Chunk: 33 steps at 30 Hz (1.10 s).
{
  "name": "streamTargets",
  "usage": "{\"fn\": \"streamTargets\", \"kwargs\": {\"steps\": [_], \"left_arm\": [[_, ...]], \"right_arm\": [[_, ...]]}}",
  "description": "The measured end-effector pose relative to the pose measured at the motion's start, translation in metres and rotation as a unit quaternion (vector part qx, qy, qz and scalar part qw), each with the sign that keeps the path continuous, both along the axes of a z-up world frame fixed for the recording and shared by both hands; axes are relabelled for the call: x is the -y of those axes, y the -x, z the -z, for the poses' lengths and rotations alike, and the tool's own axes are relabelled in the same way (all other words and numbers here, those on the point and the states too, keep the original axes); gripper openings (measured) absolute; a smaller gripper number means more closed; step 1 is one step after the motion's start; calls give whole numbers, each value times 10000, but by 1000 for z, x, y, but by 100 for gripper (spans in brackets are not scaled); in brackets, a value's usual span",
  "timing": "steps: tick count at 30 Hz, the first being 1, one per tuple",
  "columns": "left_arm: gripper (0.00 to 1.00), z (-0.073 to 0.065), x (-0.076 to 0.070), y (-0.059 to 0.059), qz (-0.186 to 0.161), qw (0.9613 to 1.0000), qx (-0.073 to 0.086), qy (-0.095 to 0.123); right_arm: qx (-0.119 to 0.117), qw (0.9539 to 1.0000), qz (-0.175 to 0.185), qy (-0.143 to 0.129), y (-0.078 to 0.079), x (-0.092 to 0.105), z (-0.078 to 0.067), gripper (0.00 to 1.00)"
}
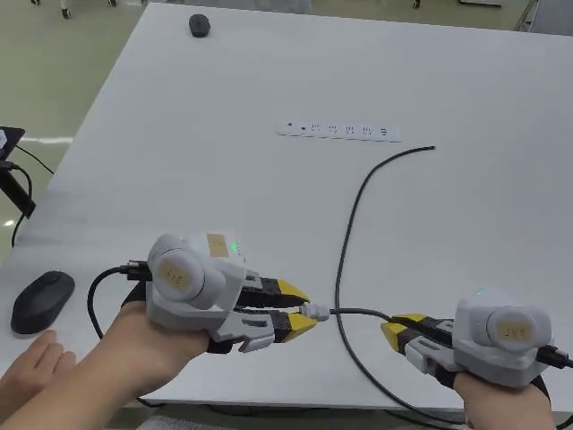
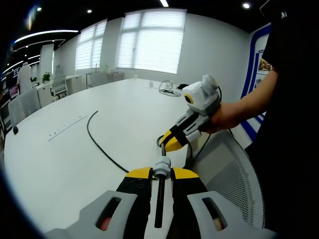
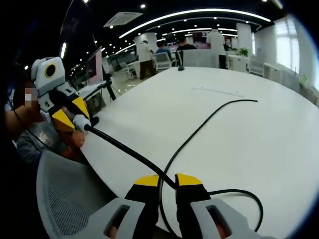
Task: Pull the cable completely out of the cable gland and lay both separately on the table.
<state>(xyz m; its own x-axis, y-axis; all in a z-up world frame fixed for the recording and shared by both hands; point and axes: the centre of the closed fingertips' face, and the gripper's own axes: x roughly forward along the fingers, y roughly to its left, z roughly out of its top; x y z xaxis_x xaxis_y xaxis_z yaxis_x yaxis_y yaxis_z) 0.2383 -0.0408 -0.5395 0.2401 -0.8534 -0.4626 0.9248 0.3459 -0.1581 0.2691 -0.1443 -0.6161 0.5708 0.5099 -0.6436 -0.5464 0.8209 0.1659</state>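
The left hand-held gripper (image 1: 296, 309) hovers just above the near edge of the white table (image 1: 179, 134), its yellow-tipped jaws closed down on the small pale cable gland (image 2: 162, 165), which sticks out past the fingertips and points toward the other tool. The right hand-held gripper (image 1: 393, 327) faces it from near by, a little past the table's near edge, with its jaws drawn almost together and pinching the black cable (image 1: 351, 224) between the yellow tips. A short, nearly straight run of cable spans the gap between the two, going from the right jaws into the mouth of the gland, so the cable is still seated in the gland. In the left gripper view a dark length of it also lies along the slot between that gripper's jaws behind the gland. The rest of the cable rests on the table: one long strand curves away from the near edge toward the middle of the table and ends in a free tip near a white power strip (image 1: 338, 131), and another part sweeps off the near edge below the right gripper. A dark mouse (image 1: 42, 300) sits at the near-left side of the table, well apart from the work, and a second mouse (image 1: 199, 24) lies at the far end. A grey mesh chair (image 2: 224, 174) stands just beside the table edge under the grippers.
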Motion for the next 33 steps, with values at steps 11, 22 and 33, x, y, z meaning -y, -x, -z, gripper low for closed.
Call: {"fn": "streamTargets", "kwargs": {"steps": [11, 22, 33], "left_arm": [[15, 3, 1, -1, -6, 10000, -38, -19], [15, 4, 2, -2, 12, 10000, -71, -26], [15, 3, 3, -1, 43, 10000, -58, 10]], "right_arm": [[967, 9794, -1268, 1243, 2, -13, -27, 16], [1868, 9327, -2506, 1797, 20, -69, -59, 19], [2057, 9139, -2956, 1874, 23, -92, -62, 11]]}}
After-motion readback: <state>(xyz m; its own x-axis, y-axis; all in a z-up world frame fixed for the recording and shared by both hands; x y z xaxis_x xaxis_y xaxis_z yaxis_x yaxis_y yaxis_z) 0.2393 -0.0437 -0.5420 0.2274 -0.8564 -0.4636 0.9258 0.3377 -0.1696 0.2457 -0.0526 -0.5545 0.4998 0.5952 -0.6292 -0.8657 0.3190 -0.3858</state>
